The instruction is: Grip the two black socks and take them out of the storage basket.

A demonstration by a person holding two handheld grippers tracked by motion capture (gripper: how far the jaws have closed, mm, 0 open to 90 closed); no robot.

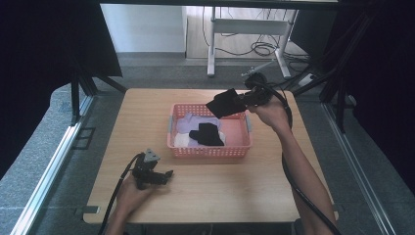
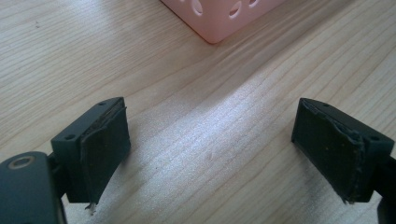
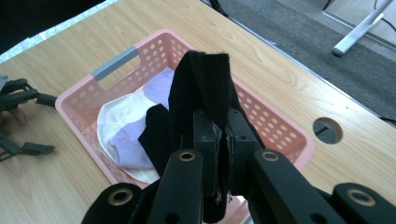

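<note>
A pink basket (image 1: 172, 142) (image 3: 74, 98) stands on the wooden table (image 1: 147, 105), with a lilac cloth (image 1: 188, 123) (image 3: 128, 140), a white cloth (image 3: 112, 116) and a black cloth (image 1: 208, 134) lying in it. My right gripper (image 1: 242, 100) (image 3: 219, 135) is held above the basket's far right side, shut on a black sock (image 1: 225, 103) (image 3: 205, 84) that hangs lifted over the basket. My left gripper (image 1: 166, 175) (image 2: 210, 144) rests low on the table in front of the basket's near left corner (image 2: 215, 18), its jaws wide apart with bare wood between them.
A round hole (image 3: 328, 130) is cut in the tabletop beside the basket. A white desk frame (image 1: 244, 29) and loose cables (image 1: 264, 49) stand on the floor beyond the table. Dark curtains hang at both sides.
</note>
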